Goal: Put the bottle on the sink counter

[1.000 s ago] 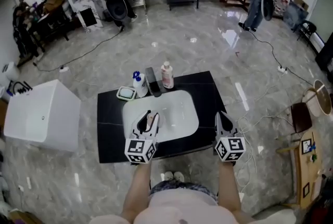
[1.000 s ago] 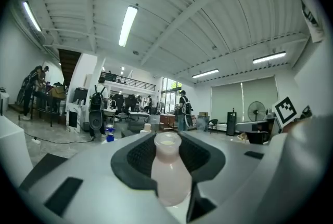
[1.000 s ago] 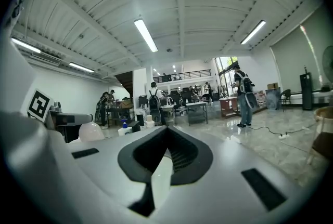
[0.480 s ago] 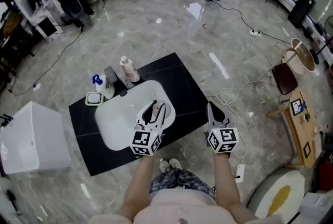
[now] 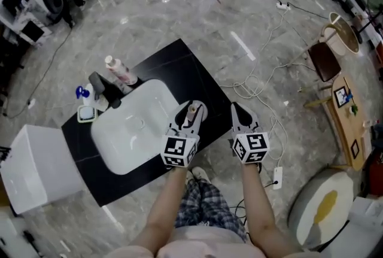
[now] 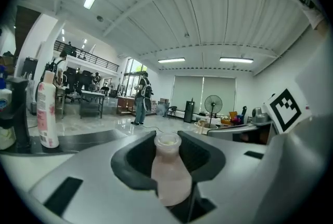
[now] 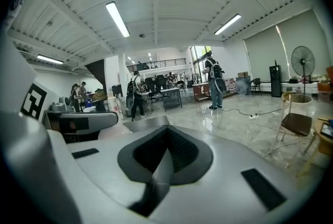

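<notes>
The bottle (image 6: 167, 168), small and pale pink with a white-rimmed neck, stands upright between the jaws of the left claw (image 5: 192, 109), whose dark pads press against its sides, so it is grasped and carried rather than set down. What it contains cannot be told through the cloudy body. In the head view it sits over the right rim of the white sink basin (image 5: 128, 131), where the basin meets the black desk (image 5: 194, 74); whether it touches either surface cannot be told. At the far side of the basin a taller bottle with a pink label (image 5: 119, 70) stands on the desk beside a black faucet (image 5: 100, 88), with a blue-topped bottle (image 5: 84, 95) and a small white dish (image 5: 87, 114) just to their left. Both bare forearms reach forward from the person's body, side by side, each claw pointing ahead with its marker cube facing up. The right claw (image 5: 238, 111) is clenched with nothing between its jaws, near the desk's right edge and just beside the left claw.
</notes>
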### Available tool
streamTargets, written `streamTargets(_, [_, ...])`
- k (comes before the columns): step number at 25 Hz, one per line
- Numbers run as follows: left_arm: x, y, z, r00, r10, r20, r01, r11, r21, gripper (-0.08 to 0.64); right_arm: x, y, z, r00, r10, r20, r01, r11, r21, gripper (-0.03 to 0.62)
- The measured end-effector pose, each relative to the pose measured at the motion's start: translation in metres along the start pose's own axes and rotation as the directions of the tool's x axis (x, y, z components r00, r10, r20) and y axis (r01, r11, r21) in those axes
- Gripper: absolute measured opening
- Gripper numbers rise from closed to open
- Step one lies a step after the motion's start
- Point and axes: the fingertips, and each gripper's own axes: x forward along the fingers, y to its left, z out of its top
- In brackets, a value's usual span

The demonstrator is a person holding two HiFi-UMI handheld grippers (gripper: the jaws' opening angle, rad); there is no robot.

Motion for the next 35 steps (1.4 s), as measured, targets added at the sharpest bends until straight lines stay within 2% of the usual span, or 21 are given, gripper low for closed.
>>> streamTargets(6, [0.035,-0.016,-0.038,0.998,-0.030,-0.053,0.030,1.000,0.000,0.144,0.021,-0.017,-0.024,1.000,-0.010,-0.018,0.010,1.000,0.003,0.015])
streamTargets(10, [0.049,-0.024,-0.052,0.996,-0.045,-0.075,0.046,0.999,0.016,0.144,0.024,-0.025,-0.033,0.999,-0.024,-0.032,0.024,1.000,-0.003,0.015])
streamTargets(22, [0.069,-0.043,-0.063,0.991,-0.080,-0.110,0.086,0.995,0.046,0.144,0.023,-0.036,-0.050,0.997,-0.045,-0.060,0.046,0.999,0.016,0.015])
streamTargets(26, [0.070,-0.045,-0.065,0.989,-0.093,-0.116,0.102,0.992,0.072,0.144,0.024,-0.034,-0.051,0.997,-0.044,-0.059,0.046,0.999,0.018,0.015])
streamTargets(31, [0.069,-0.055,-0.070,0.984,-0.108,-0.142,0.129,0.980,0.150,0.144,0.022,-0.034,-0.051,0.997,-0.050,-0.058,0.051,0.998,0.022,0.015])
streamTargets(35, [0.069,-0.057,-0.071,0.982,-0.110,-0.154,0.135,0.977,0.163,0.146,0.018,-0.035,-0.053,0.997,-0.059,-0.056,0.061,0.998,0.023,0.015])
